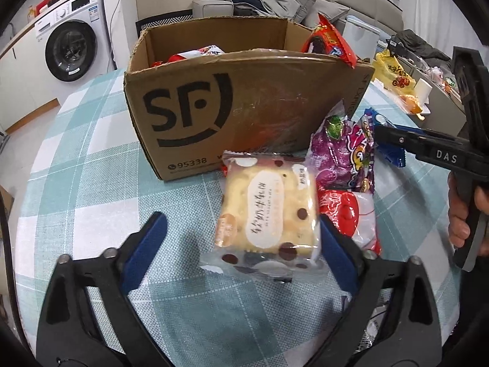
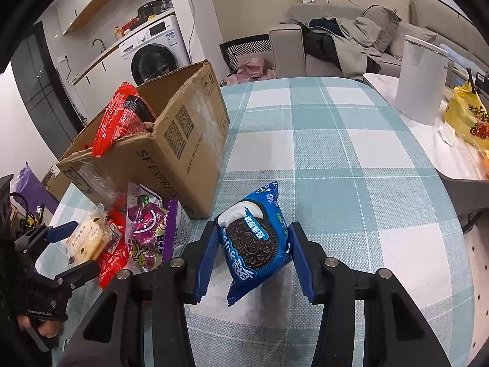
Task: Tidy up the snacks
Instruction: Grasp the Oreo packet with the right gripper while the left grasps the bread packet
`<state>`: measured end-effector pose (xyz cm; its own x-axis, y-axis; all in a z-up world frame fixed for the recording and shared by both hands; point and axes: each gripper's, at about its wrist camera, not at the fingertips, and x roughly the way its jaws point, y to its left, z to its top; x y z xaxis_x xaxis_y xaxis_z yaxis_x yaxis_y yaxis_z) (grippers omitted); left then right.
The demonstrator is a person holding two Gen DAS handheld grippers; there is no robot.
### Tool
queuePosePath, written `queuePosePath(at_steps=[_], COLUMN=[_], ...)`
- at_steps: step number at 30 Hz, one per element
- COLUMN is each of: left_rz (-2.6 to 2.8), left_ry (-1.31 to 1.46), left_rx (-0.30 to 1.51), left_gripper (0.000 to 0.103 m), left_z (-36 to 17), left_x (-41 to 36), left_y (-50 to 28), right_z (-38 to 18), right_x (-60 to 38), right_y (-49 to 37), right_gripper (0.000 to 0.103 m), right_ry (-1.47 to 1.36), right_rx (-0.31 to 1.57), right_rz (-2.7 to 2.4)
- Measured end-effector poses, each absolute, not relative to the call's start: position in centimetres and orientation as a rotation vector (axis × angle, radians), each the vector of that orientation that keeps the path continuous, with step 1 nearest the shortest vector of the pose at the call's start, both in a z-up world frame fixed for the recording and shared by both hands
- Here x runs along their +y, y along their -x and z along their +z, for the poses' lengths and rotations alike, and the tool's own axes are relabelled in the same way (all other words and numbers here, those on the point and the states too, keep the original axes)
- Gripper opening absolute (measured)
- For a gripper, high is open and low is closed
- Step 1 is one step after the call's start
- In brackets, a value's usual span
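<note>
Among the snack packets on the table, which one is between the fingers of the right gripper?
The blue Oreo packet, alone on the cloth between the right gripper fingers. The cake packet, purple packet and red packet lie together beside the box.

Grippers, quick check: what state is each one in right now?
Left gripper: open around the cake packet, not clamped.
Right gripper: shut on the blue cookie packet.

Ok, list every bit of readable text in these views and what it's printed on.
"SF" and "95338": front of the cardboard box.
"SF EXPRESS": the box's side.
"OREO": blue cookie packet.
"DAS": right gripper.
"balloon": red packet.
Chinese print on the cake packet, box QR codes: unreadable.
</note>
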<state>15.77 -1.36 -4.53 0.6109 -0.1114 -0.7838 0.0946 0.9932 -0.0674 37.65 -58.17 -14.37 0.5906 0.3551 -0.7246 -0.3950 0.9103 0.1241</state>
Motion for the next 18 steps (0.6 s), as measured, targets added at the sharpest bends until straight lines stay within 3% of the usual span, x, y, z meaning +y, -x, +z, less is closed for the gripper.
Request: queuePosePath(at_steps=[6, 18], left_rz=[-0.168, -0.181], left_ry=[0.02, 0.039], left_rx=[0.914, 0.873], left_gripper=[0.067, 0.061], left_z=[-5.0, -3.9], left_x=[-1.7, -1.7], left_y=[-15.7, -15.1], right_z=[-14.4, -14.1], right_x=[-58.2, -58.2], right_y=[-37.7, -37.5], right_gripper=[0.047, 0.047], right_ry=[0.051, 0.049], right_rx=[0.829, 0.82], right_rz=[0.437, 0.44])
